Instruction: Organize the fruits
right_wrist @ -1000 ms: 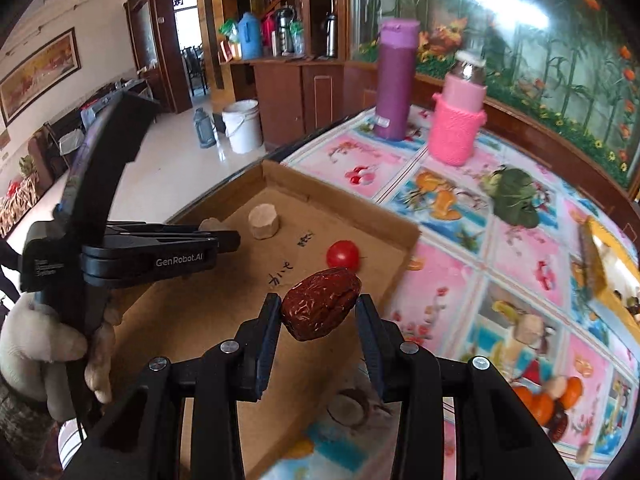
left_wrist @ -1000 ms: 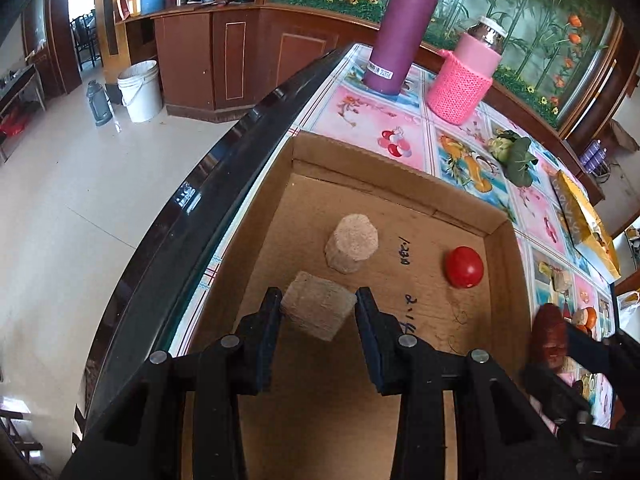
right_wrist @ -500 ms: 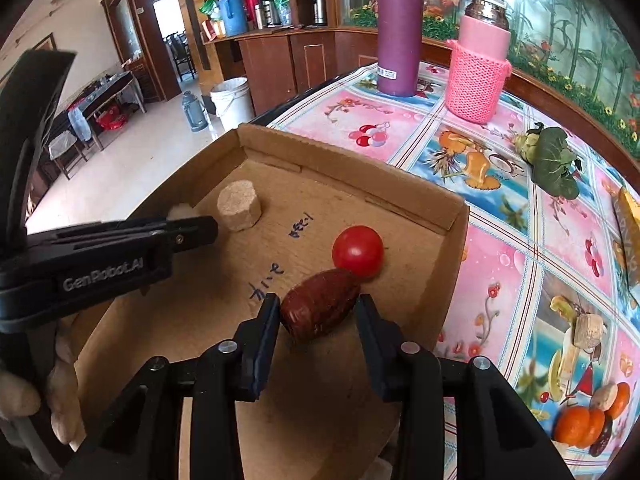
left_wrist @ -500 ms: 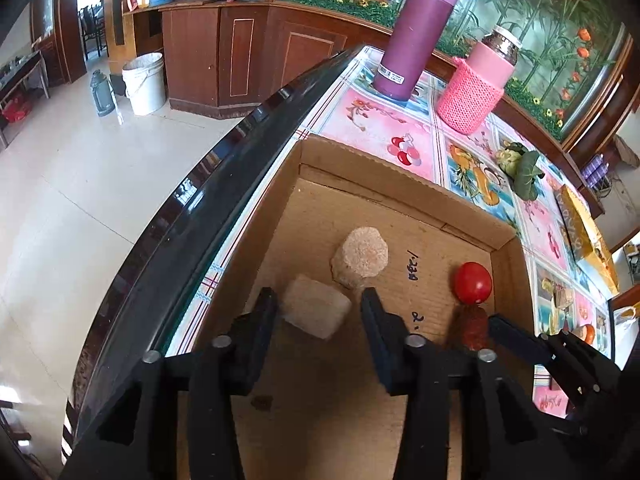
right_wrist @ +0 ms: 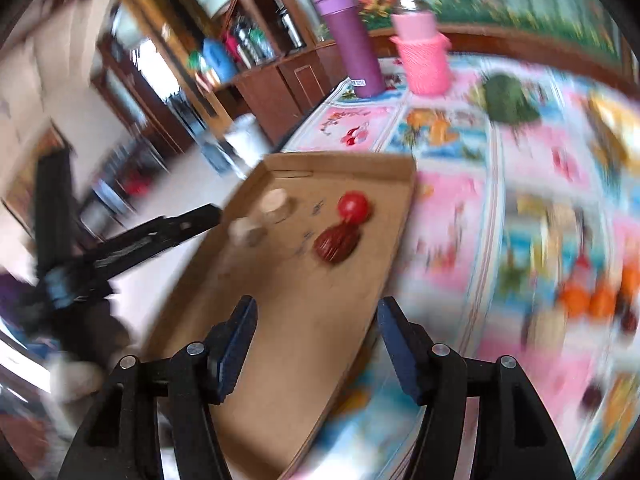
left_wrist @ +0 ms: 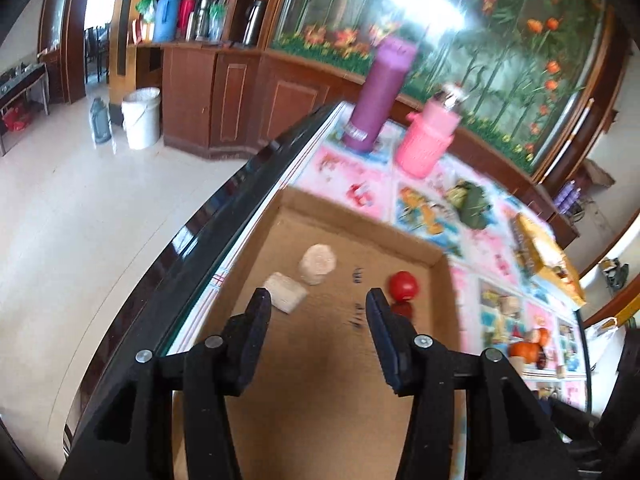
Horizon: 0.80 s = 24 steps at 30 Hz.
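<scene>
A shallow cardboard tray point(left_wrist: 352, 216) point(right_wrist: 396, 208) lies on the table's left end. In it lie two pale beige pieces point(left_wrist: 285, 292) point(left_wrist: 318, 263), a red tomato point(left_wrist: 404, 285) point(right_wrist: 353, 206) and a dark red date point(right_wrist: 336, 242), whose tip shows in the left wrist view point(left_wrist: 402, 309). My left gripper point(left_wrist: 318, 306) is open and empty above the tray, just behind the beige pieces. My right gripper point(right_wrist: 314, 316) is open and empty above the tray's near part. The left gripper also shows in the right wrist view point(right_wrist: 160, 232).
A purple flask point(left_wrist: 380, 96) and a pink knitted jar point(left_wrist: 430, 136) stand at the table's far end. A green leafy item point(left_wrist: 470, 204) and a yellow box point(left_wrist: 540, 256) lie beyond the tray. Small orange fruits point(left_wrist: 528, 350) point(right_wrist: 588, 300) lie to the right. The table's dark edge point(left_wrist: 208, 232) runs along the left.
My left gripper has let go of the beige piece and pulled back. My right gripper has let go of the date beside the tomato and pulled back, open.
</scene>
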Available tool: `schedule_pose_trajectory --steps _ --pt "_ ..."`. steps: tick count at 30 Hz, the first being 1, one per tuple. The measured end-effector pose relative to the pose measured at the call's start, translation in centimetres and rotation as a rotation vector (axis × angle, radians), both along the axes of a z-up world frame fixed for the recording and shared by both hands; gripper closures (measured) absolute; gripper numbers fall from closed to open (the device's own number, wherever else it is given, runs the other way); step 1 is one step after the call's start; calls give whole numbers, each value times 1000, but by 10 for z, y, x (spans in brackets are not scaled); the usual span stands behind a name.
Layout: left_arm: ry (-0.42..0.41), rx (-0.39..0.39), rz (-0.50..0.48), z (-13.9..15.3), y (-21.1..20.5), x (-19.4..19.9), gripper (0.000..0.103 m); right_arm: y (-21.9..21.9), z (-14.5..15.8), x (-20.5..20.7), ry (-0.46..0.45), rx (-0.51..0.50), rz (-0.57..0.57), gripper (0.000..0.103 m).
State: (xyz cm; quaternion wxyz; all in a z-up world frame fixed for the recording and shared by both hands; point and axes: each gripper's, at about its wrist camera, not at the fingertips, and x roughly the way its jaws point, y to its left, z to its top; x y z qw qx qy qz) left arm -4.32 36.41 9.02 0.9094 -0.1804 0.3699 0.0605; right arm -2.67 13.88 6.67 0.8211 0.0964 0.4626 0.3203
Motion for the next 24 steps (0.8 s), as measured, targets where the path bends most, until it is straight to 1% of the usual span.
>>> schedule_pose_trajectory --steps 3,7,9,11,14,17,20,24 --pt "-44 -12 -25 15 -14 -13 55 -40 0 -24 87 130 -40 33" --pt "-96 -13 -69 36 -37 -30 55 -92 -7 -42 213 282 -101 32" --pt "-124 -12 -101 49 -49 -39 55 -118 -9 -51 262 336 -137 32" --pt "-157 -12 -139 64 -58 -51 55 -144 -5 -63 280 376 -175 32" --pt "-202 -17 -184 86 -66 -69 55 -182 12 -80 260 419 -224 32" --pt "-244 -27 -212 108 -66 -87 55 -223 39 -92 218 464 -294 28" --pt "-297 5 -218 137 -60 -106 54 -266 78 -110 122 462 -362 27" --pt "-359 54 -199 176 -45 -125 53 -313 140 -131 0 410 -455 27"
